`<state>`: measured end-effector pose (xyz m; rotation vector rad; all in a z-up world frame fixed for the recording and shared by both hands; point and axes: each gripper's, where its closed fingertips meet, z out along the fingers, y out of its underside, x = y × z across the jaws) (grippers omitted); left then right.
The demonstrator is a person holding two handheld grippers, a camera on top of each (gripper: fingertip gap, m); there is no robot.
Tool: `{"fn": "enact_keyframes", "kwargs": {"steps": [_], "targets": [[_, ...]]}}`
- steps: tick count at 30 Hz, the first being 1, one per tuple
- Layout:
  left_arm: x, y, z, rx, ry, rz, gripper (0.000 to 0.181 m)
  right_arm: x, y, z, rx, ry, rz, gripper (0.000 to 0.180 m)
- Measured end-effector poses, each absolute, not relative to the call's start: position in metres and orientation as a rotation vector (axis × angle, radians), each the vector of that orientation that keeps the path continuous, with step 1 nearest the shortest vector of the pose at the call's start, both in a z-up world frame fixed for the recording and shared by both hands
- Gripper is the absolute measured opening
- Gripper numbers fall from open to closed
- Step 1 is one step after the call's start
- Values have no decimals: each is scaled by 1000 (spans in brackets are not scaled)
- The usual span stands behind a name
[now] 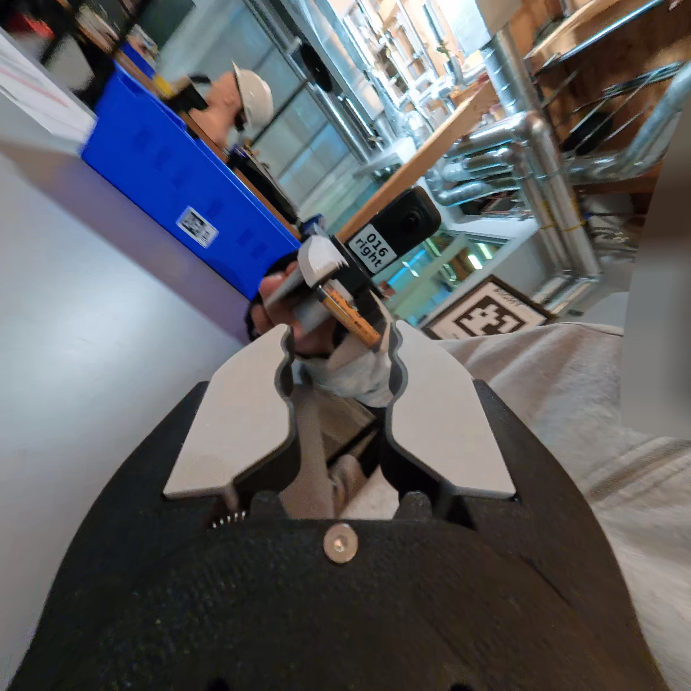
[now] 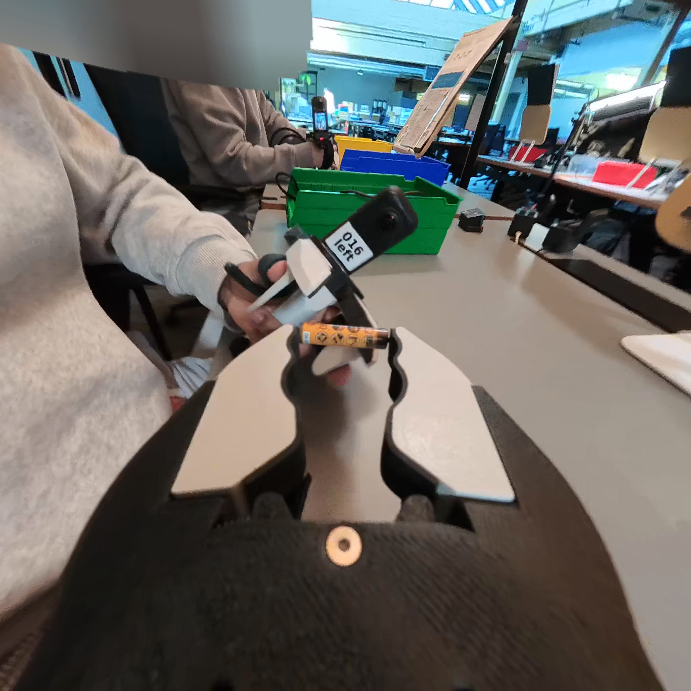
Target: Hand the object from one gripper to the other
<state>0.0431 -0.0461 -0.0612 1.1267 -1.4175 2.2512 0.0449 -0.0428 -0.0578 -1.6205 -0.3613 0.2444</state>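
Two grippers meet in mid-air over a long grey tabletop (image 2: 486, 336). There's loads of bare surface out to the right, and a green plastic bin (image 2: 374, 209) sits well back by the far edge. A pale grey sweatshirt sleeve (image 2: 168, 232) crowds the left side.

The right gripper (image 2: 342, 336) is clamped end to end on a small orange-and-black cylindrical battery (image 2: 344, 336), which lies crosswise between its tips, clear of the table. The left gripper (image 1: 340, 332) is spread wide with nothing in it, and the battery's lower end is just beside its right fingertip.
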Motion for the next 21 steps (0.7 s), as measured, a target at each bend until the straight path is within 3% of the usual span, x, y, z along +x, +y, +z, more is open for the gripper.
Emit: {"fn": "enact_keyframes", "kwargs": {"steps": [1,10,15,21], "targets": [[46,-42,-61,1153,-1460,2288,49,45,-43,-57,-1622,-322,303,47],[52,-26,-57,1210,-2093,2472,41,47,-40,-51,-1545,41,856,47],[46,-39,-63,1048,-2556,2420,30,34,-38,-52,-1507,168,1173,46],[40,-53,-73,904,-2787,2330,21,25,-39,-49,-1437,257,1423,46]]}}
